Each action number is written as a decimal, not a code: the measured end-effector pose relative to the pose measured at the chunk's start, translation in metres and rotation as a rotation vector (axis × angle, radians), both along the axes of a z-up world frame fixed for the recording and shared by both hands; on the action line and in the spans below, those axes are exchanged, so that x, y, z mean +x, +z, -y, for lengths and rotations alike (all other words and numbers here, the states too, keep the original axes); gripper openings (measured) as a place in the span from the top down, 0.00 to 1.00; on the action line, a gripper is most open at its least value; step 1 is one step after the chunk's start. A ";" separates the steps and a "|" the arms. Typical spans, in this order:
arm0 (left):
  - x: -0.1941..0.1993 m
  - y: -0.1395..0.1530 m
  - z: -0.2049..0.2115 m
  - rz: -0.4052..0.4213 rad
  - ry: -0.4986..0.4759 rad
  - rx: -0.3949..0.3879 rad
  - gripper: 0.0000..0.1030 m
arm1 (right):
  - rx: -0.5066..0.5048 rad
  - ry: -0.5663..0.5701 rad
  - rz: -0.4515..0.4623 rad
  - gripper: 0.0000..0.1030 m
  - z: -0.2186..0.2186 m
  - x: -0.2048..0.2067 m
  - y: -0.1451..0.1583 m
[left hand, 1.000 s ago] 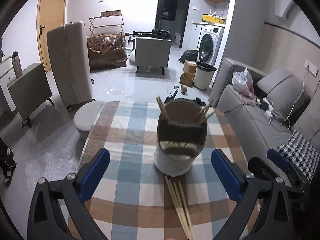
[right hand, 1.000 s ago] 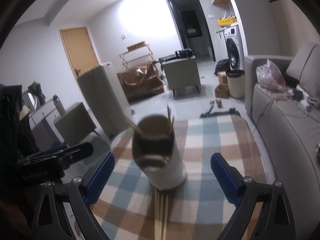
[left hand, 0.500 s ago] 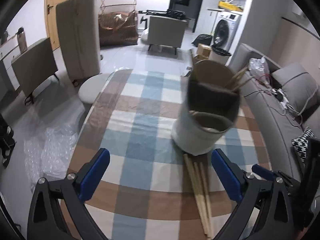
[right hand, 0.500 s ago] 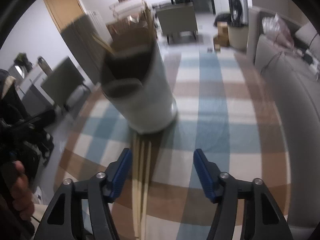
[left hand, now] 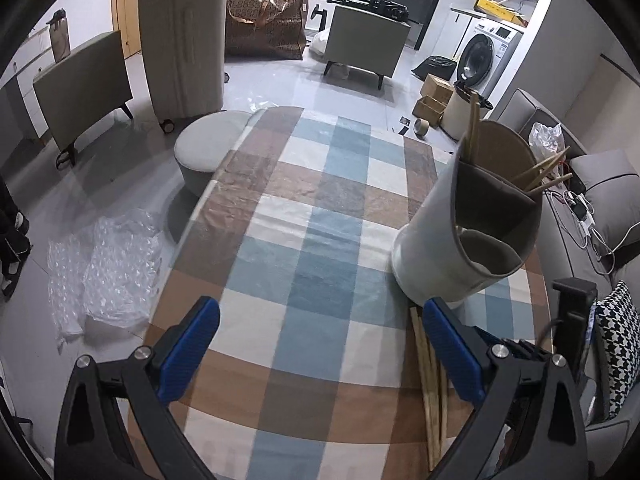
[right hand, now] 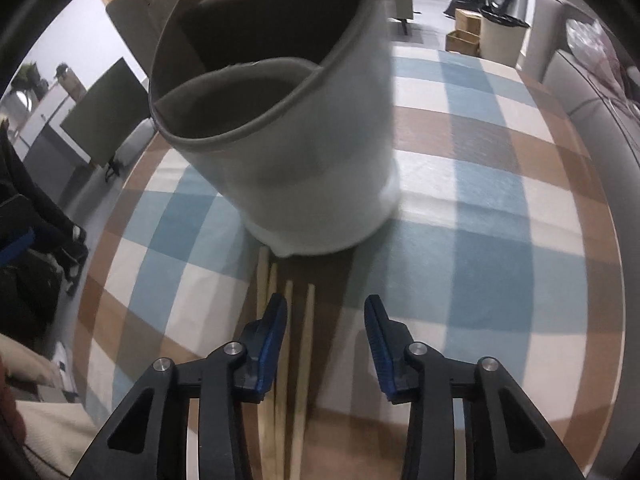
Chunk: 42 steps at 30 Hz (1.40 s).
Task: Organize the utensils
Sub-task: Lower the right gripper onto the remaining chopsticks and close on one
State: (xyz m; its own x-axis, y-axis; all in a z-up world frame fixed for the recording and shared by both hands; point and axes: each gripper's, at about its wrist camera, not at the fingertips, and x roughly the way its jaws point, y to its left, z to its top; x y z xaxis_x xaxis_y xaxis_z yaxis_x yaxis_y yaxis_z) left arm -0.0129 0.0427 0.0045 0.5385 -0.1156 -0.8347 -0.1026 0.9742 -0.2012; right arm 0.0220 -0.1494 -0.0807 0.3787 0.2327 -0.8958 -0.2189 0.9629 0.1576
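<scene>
Down on the checked tabletop [right hand: 500,200], a small bundle of loose wooden chopsticks [right hand: 298,344] lies just in front of the white utensil holder [right hand: 304,152], their far tips at or just under the holder's base and their long axis running straight back toward the camera. That axis is the thing to watch: it lines up with the direction the right gripper [right hand: 326,316] points, so the blue pads stand to either side of the sticks' length rather than across their ends. The right jaws are closing, still apart, with no pad seen pressing on wood; the rightmost stick or two pass between them, while the others run beside or under the left pad, so a clean pinch of the whole bundle looks unlikely and one or two sticks are the likelier catch. The right hand is plainly the nearer one. In the left wrist view, the left gripper [left hand: 320,344] hangs with its jaws wide apart and empty over bare cloth, the same chopsticks [left hand: 430,376] off to its right behind its right pad and the utensil holder [left hand: 460,236] further out on that side, with a few sticks already standing in its taller back compartment. The lower front compartment appears empty.
</scene>
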 end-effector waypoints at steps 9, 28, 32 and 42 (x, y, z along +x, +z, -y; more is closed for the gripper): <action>0.003 -0.004 -0.027 -0.024 0.052 -0.044 0.04 | -0.078 -0.010 -0.020 0.77 -0.008 0.002 -0.009; 0.008 -0.011 -0.033 -0.052 0.076 -0.053 0.04 | -0.169 0.074 0.033 0.96 -0.032 -0.006 -0.010; 0.008 -0.014 -0.029 -0.063 0.070 -0.043 0.04 | -0.128 0.048 0.021 0.97 -0.021 -0.006 -0.010; 0.012 -0.038 0.001 -0.171 0.019 -0.006 0.04 | 0.129 -0.170 -0.019 0.97 0.048 -0.001 0.003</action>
State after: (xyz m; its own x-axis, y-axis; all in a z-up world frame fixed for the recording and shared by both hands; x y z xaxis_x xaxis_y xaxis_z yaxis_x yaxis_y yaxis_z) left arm -0.0009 0.0413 -0.0336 0.3909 -0.1125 -0.9135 -0.1541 0.9705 -0.1854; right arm 0.0205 -0.1973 -0.0776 0.4057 0.2803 -0.8700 -0.0507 0.9572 0.2848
